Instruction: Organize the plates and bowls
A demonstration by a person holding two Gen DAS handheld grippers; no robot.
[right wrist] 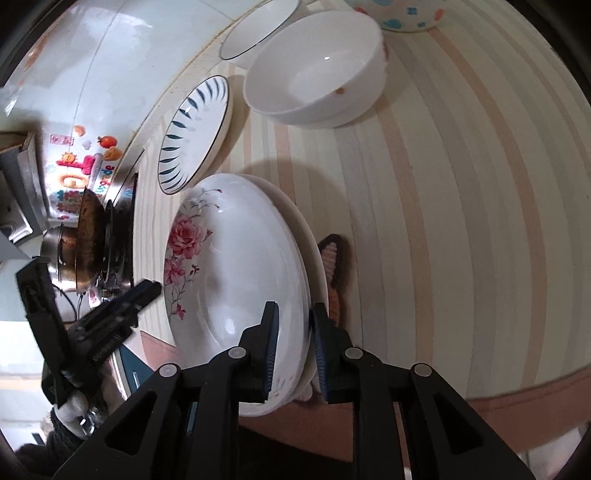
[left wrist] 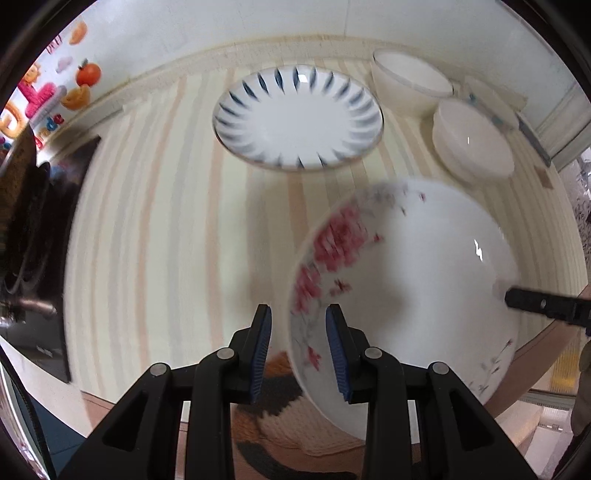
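A white plate with pink flowers [left wrist: 406, 266] hangs tilted over the striped table's near edge, blurred in the left wrist view. My left gripper [left wrist: 300, 347] is open, and the plate's left rim sits between its jaws. At the plate's far right rim I see the tip of my right gripper [left wrist: 517, 295]. In the right wrist view my right gripper [right wrist: 295, 345] is shut on the floral plate [right wrist: 240, 266], with a second white rim just under it. The left gripper [right wrist: 151, 290] is at the plate's opposite rim. A blue-striped plate [left wrist: 299, 118] lies further back.
Two white bowls [left wrist: 412, 79] [left wrist: 472, 142] stand at the back right, and a dotted bowl [right wrist: 402, 14] stands beyond them. A stove with a pan [right wrist: 88, 240] borders the table on the left. A knitted mat [right wrist: 334, 258] lies under the floral plate. The striped cloth [right wrist: 461, 184] is bare on the right.
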